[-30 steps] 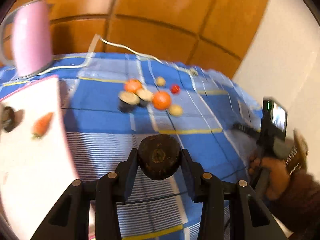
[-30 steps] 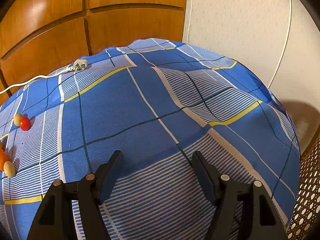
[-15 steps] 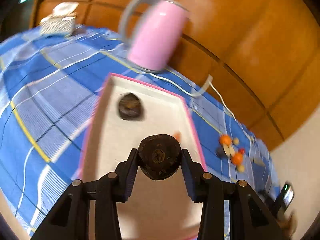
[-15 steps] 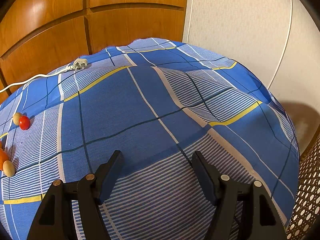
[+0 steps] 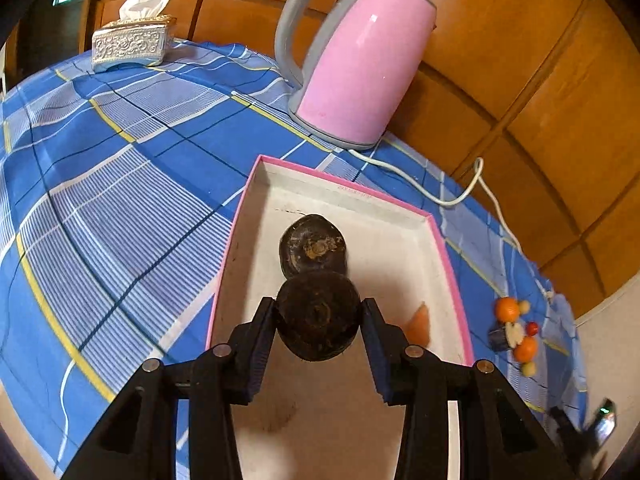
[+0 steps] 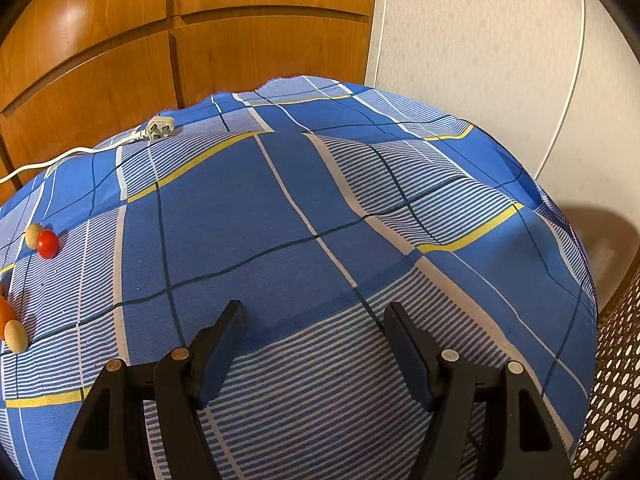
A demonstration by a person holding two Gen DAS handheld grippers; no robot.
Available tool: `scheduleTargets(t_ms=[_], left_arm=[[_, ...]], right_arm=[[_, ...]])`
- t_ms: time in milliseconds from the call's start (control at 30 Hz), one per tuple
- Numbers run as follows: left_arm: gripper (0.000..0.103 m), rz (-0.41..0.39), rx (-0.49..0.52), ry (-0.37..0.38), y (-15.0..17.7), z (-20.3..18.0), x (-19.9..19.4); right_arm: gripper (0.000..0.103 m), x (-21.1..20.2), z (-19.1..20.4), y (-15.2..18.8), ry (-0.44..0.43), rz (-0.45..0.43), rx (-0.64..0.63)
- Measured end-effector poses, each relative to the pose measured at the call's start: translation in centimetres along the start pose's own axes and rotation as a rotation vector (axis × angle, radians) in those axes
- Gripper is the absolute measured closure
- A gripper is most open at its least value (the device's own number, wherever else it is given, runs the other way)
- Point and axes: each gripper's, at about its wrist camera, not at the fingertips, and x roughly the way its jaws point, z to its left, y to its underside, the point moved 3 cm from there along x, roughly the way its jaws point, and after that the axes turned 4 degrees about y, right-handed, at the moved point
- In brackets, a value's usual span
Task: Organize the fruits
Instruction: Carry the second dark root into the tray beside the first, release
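My left gripper (image 5: 318, 316) is shut on a dark round fruit (image 5: 318, 320) and holds it over the white tray with a pink rim (image 5: 436, 232). A second dark round fruit (image 5: 312, 246) and an orange piece (image 5: 418, 324) lie in the tray. Several small fruits, among them an orange one (image 5: 507, 309), lie in a cluster on the blue checked cloth at the right. My right gripper (image 6: 314, 332) is open and empty above the cloth. A red fruit (image 6: 47, 244) and a tan one (image 6: 16, 336) show at that view's left edge.
A pink kettle (image 5: 360, 60) stands behind the tray, its white cord (image 5: 456, 200) trailing right to a plug (image 6: 160, 128). A silver tissue box (image 5: 132, 40) sits at the far left. Wooden panels and a white wall back the table. A wicker surface (image 6: 616, 380) is at the right.
My left gripper has swung left from the fruit cluster to above the tray, carrying the dark fruit, and has moved closer to the tray. The right gripper has stayed still.
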Motion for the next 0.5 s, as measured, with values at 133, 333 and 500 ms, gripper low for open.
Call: scheduleTargets(t_ms=[133, 333, 500], left_arm=[[0.038, -0.034, 0.022, -0.024, 0.1, -0.4, -0.8], [0.035, -0.085, 0.022, -0.108, 1.6, -0.4, -3.3], [0.035, -0.110, 0.002, -0.154, 4.0, 0.2, -5.5]], right_arm=[[0.031, 0.0, 0.0, 0.0, 0.000, 0.000, 0.001], [0.031, 0.0, 0.0, 0.0, 0.004, 0.001, -0.004], [0.031, 0.1, 0.0, -0.1, 0.006, 0.005, -0.009]])
